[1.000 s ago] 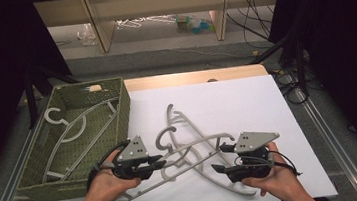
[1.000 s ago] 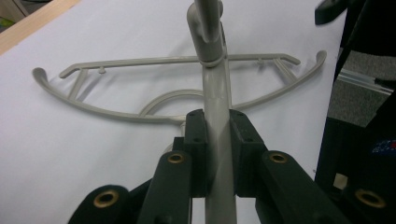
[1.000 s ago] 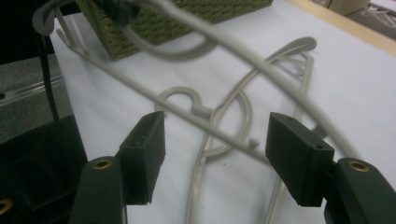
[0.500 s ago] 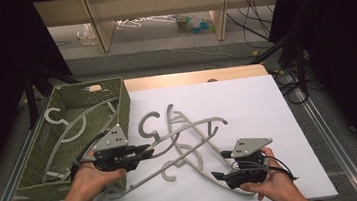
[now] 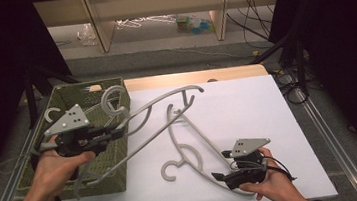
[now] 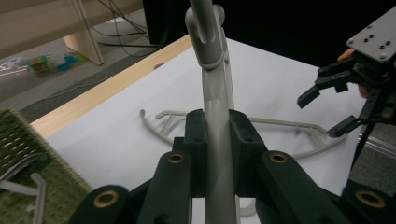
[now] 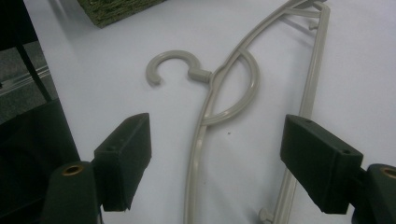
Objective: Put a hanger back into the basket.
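From above we see the left gripper [image 5: 114, 133] held over the right edge of the green woven basket [image 5: 66, 99], jaws clamped tight on the bar of a grey plastic hanger [image 5: 159, 107] that's lifted off the table, tilted, its hook end up by the basket's far rim and its far tip out over the white sheet [image 5: 247, 108]. In the left gripper view we see it close up: both black pads pressed on the grey bar [image 6: 217, 135], no gap either side, the bar running up and away from the jaws. A 2nd hanger [image 5: 192, 152] lies flat on the white sheet, approx. centre-front, hook [image 5: 170, 171] toward the person, long arm running back toward the lifted one; whether the two touch where they cross we can't tell. The right gripper [image 5: 221, 177] sits low at the front-right, next to that flat hanger's near end, held by the right hand [image 5: 271, 186]. In the right gripper view its jaws stand wide apart, nothing between the pads but the flat hanger [image 7: 219, 107] below on the sheet, hook curling left, the basket's corner [image 7: 116, 9] at the top. At least one more grey hanger [image 5: 52, 113] lies inside the basket. Wooden table edge [image 5: 194, 77] shows beyond the sheet.
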